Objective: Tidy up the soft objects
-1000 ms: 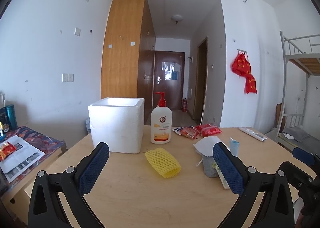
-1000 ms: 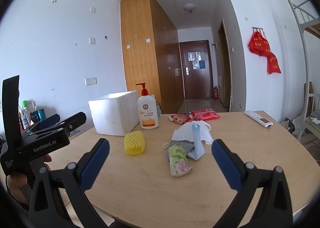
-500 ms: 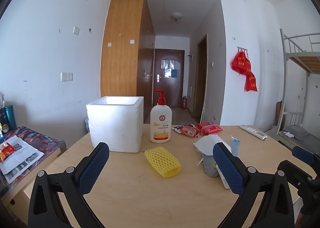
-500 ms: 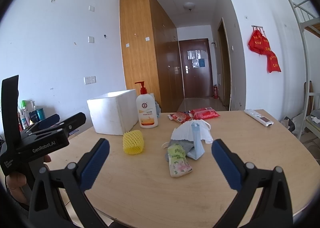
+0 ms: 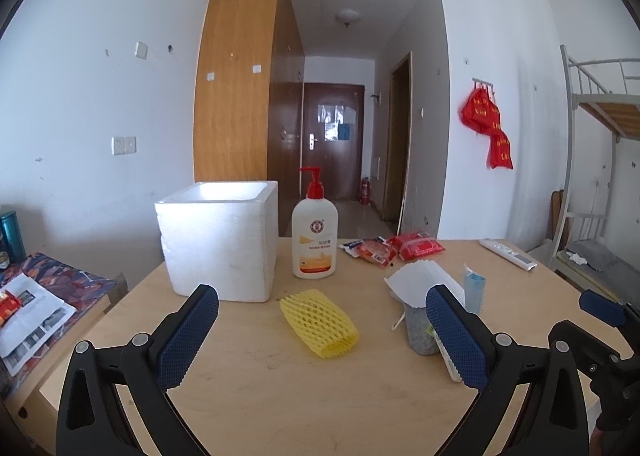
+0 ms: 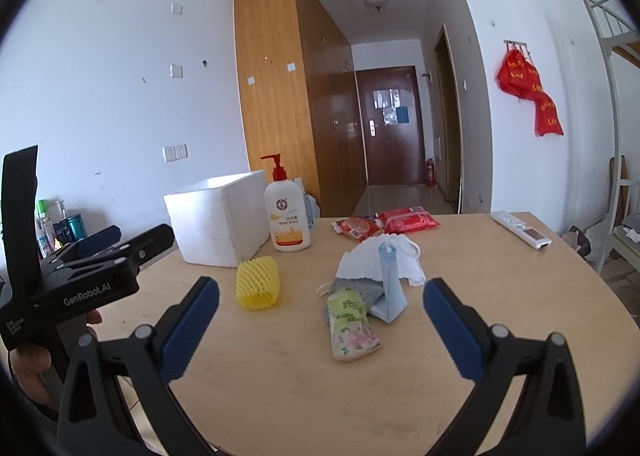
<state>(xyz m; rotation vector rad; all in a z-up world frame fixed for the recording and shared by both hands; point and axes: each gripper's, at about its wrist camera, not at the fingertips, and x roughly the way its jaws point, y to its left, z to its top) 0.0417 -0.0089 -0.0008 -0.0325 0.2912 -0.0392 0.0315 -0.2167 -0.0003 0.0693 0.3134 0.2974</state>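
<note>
Above table (image 5: 248, 396), both claws stay spread wide, empty: left claw (image 5: 322, 340); right claw (image 6: 320, 330); yellow foam net (image 5: 318, 322) unmoved.

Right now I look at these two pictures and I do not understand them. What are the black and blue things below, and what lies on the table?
They are handheld grippers, one in each of a person's hands, each with its own camera. One picture looks past the left gripper, the other past the right gripper. Both are open and hold nothing. On the table lie a yellow foam net, a white face mask, a tissue pack, a white foam box, a soap bottle, red snack packets and a remote.
</note>
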